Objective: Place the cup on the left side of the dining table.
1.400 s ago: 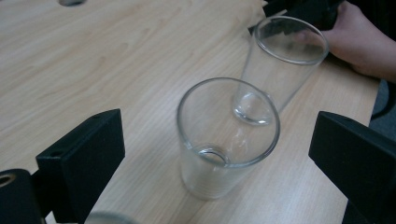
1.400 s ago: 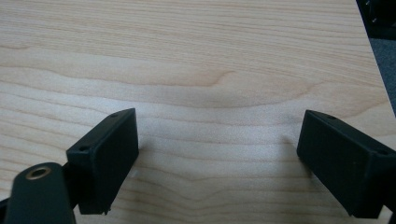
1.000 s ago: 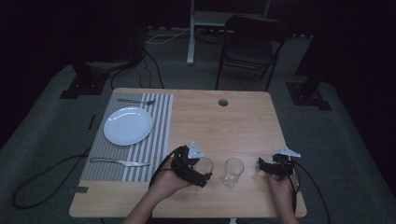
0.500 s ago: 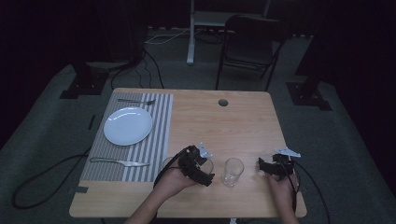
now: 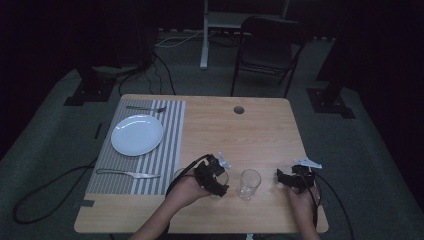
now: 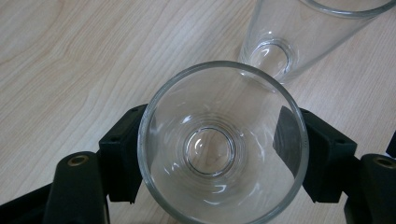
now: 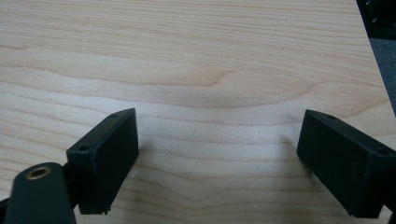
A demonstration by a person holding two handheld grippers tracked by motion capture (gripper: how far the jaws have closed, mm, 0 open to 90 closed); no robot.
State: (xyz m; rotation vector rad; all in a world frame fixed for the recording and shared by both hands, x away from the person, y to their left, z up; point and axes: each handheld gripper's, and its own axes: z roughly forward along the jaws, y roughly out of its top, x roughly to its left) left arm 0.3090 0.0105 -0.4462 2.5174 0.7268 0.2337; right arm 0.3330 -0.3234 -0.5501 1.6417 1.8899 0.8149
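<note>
On the left of the worktop [image 5: 250,125] a striped mat [image 5: 145,150] is laid, bearing a white plate [image 5: 137,135] with a fork [image 5: 146,108] beyond it and a knife [image 5: 127,174] on its near side. Further right, near the front edge, the left tongs [image 5: 216,181] are seen closed around a clear glass [image 6: 222,144], its wall being pressed from both sides by the black jaws in the left gripper view; whether the glass is lifted or rests on the wood cannot be told. A second glass [image 5: 249,184] stands upright just beside it, apart but close. The risk is judged to lie there: smooth glass may slip if the squeeze is slackened; the neighbouring glass could be knocked over if the held one is swung rightward, and both could be chipped by a clink. At the far right the right tongs [image 5: 295,179] are held wide open over bare wood, nothing being gripped; a cable trailing from them might snag the worktop's edge. The surface is pale wood grain, with a round hole [image 5: 239,109] near the back edge. The room is dim; grey carpet, dark stands, loose cables and a black chair [image 5: 265,50] are made out behind.
</note>
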